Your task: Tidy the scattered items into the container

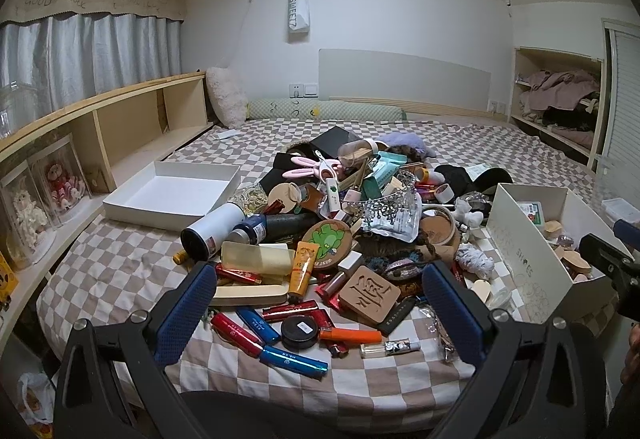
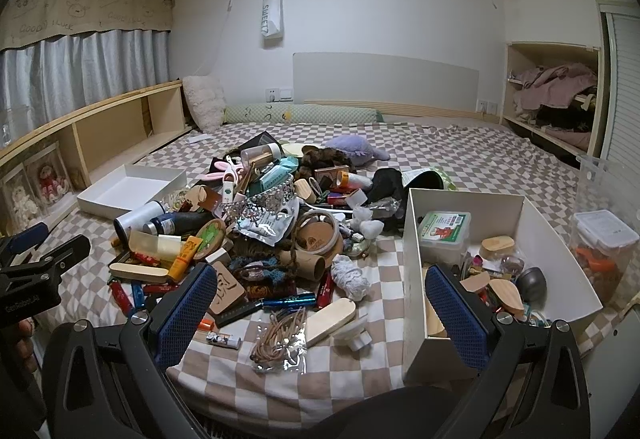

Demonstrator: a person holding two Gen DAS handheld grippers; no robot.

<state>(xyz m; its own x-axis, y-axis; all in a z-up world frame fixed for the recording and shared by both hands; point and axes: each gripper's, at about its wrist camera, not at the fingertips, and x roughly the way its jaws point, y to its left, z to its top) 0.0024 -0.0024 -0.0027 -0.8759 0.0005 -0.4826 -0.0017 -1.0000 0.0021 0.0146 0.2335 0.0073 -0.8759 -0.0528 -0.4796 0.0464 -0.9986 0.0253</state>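
The left gripper hung over the near edge of the heap with its jaws spread wide and nothing between them; below it lay a round black compact, a blue tube and an orange lighter on the checked bed; the carved wooden square sat at about one o'clock from the compact; the right gripper was likewise released and empty, its left finger above the heap's near side and its right finger in front of the white container; the container stood at three o'clock from the heap, already holding a green-lidded box, wooden pieces and other small things; the scattered items remained piled in the middle of the bed, a green frog coaster and a yellow-orange tube near the front, a white cylinder at nine o'clock of the pile, and a pink rabbit clip towards twelve; a shallow white box lid lay empty at ten o'clock from the heap; a clear lidded tub stood just beyond the container at three o'clock; a bag of hair ties and a wooden oblong lay between the right gripper's fingers on the bed
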